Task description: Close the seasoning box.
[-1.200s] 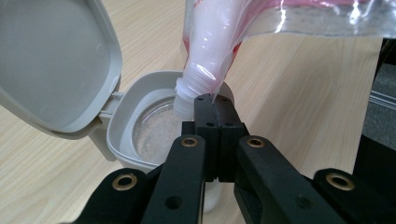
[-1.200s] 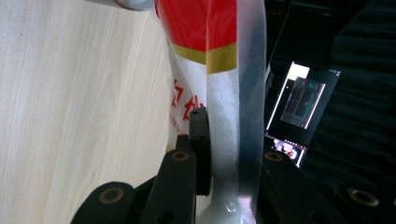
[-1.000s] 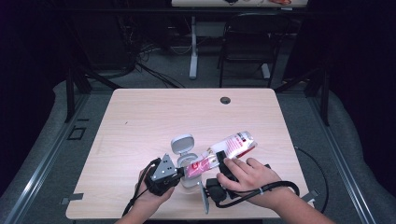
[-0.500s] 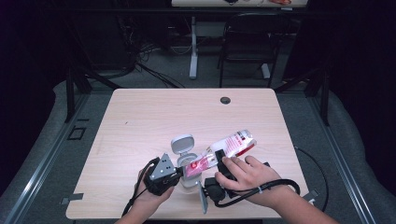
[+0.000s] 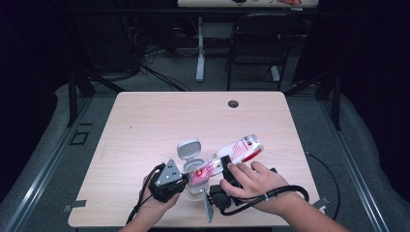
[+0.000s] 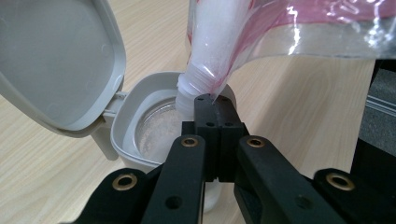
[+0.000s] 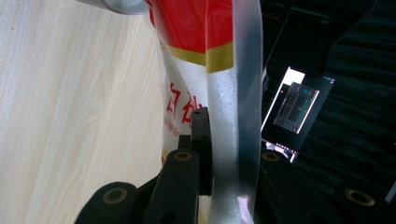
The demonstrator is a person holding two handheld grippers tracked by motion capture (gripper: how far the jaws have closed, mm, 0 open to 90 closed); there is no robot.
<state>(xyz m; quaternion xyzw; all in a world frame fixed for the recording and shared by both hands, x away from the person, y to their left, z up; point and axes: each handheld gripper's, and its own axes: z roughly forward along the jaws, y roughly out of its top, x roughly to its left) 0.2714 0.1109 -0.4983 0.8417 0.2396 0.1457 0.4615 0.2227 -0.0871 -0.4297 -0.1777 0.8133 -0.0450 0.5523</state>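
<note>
Item: bag (image 5: 238, 150) of white granules tipped into jar (image 6: 156, 133), pour in hand.

Landmark: jar, near front edge of table (image 5: 145, 125), flip lid (image 6: 56, 65) open and leaning back behind it. Left gripper (image 6: 213, 109): jaws fully closed, pinching bag's lower corner right over jar's mouth; granules lie on jar's floor. Right gripper (image 7: 219, 140): jaws narrow, clamped on bag's upper body, holding it raised and slanted up and away from jar on the person's right. Risks, judged: jar stands unheld, so a nudge from left gripper or bag could shift or tip it; if the pinched corner drifts off the mouth, granules spill onto table; a steeper tilt could surge the flow past the rim; thin film may slip from right gripper's grip.
</note>
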